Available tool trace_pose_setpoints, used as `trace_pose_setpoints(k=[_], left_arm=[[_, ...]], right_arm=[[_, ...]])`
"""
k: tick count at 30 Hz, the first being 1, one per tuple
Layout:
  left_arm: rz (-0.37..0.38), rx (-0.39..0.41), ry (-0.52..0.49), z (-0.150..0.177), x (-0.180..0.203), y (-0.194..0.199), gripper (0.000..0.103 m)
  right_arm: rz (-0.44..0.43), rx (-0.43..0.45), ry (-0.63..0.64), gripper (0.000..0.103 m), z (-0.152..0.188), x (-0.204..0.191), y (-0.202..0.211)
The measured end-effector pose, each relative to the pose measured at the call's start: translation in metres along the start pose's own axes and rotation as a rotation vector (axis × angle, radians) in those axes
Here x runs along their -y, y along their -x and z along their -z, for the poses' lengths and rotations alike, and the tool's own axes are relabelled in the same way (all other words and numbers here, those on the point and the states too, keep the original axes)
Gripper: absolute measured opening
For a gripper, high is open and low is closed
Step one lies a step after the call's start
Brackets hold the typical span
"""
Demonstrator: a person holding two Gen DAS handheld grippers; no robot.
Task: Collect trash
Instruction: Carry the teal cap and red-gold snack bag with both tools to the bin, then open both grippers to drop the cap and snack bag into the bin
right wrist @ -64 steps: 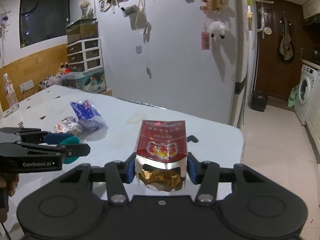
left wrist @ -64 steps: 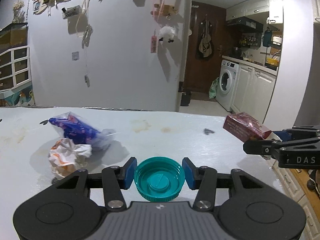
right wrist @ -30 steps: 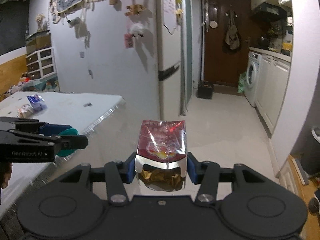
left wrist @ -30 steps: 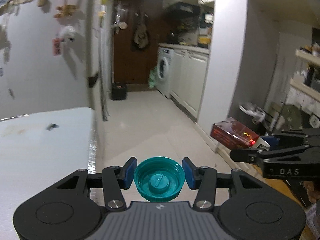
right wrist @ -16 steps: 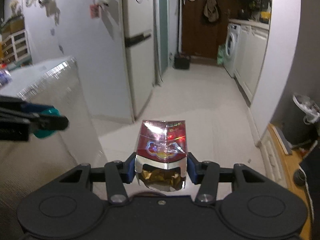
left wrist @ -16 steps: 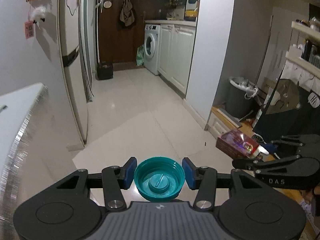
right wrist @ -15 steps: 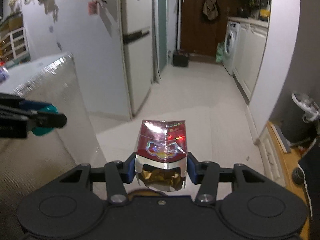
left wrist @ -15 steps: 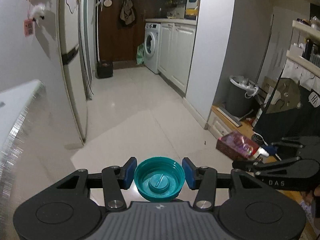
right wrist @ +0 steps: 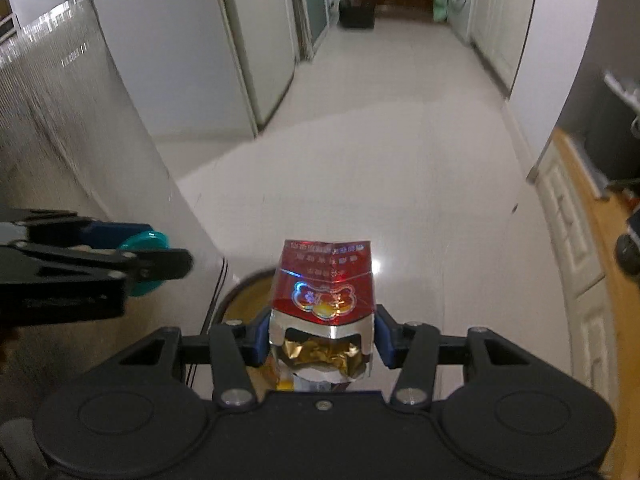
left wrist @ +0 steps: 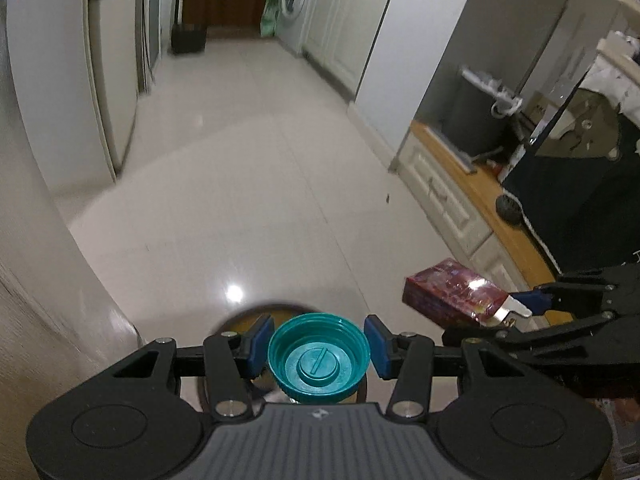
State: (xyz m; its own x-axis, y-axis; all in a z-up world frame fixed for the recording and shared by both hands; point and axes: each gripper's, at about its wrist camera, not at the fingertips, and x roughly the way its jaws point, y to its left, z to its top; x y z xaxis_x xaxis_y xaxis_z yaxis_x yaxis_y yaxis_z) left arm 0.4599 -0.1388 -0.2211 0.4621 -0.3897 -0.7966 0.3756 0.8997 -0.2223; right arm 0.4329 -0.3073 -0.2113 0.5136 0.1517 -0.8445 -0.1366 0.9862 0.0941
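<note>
Below, a round teal cap (left wrist: 318,356), ridged and hollow side up, is clamped between the blue pads of the left gripper (left wrist: 318,346). A glossy red carton (right wrist: 323,284), its torn foil end showing crumpled gold, is gripped by the jaws of the right gripper (right wrist: 322,338). Only the left view shows the carton's long side (left wrist: 452,300). A round bin (right wrist: 246,300) is seen under both, partly hidden, on pale shiny floor (left wrist: 248,168).

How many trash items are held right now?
2. A teal cap sits between the left gripper pads; a red foil packet is clamped in the right gripper. A round bin shows partly below them; its contents are hidden.
</note>
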Motion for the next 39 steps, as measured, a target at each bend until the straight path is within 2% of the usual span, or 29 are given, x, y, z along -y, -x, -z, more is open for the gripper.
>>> trace_pose_setpoints(k=[8,14,22,32,36,39], left_arm=[[0.029,-0.069,0.083,0.028,-0.031,-0.056,0.050],[0.030,-0.102,0.149,0.044,-0.059,-0.084,0.050],[0.048,-0.136,0.236,0.067,-0.081,-0.110,0.050],[0.053,-0.175,0.277,0.079,-0.091,-0.130,0.051],[0.027,-0.181,0.262,0.079,-0.091,-0.130,0.052],[-0.014,-0.188,0.241,0.077,-0.091,-0.129,0.058]], right_arm=[[-0.031,-0.173,0.027,0.052,0.031,-0.004,-0.067],[-0.038,-0.268,0.066,0.052,0.046,-0.016,-0.110],[-0.054,-0.316,0.096,0.052,0.048,-0.026,-0.144],[-0.057,-0.313,-0.029,0.053,0.037,-0.015,-0.161],[-0.051,-0.309,-0.046,0.053,0.035,-0.013,-0.160],[-0.057,-0.307,-0.055,0.053,0.039,-0.014,-0.157]])
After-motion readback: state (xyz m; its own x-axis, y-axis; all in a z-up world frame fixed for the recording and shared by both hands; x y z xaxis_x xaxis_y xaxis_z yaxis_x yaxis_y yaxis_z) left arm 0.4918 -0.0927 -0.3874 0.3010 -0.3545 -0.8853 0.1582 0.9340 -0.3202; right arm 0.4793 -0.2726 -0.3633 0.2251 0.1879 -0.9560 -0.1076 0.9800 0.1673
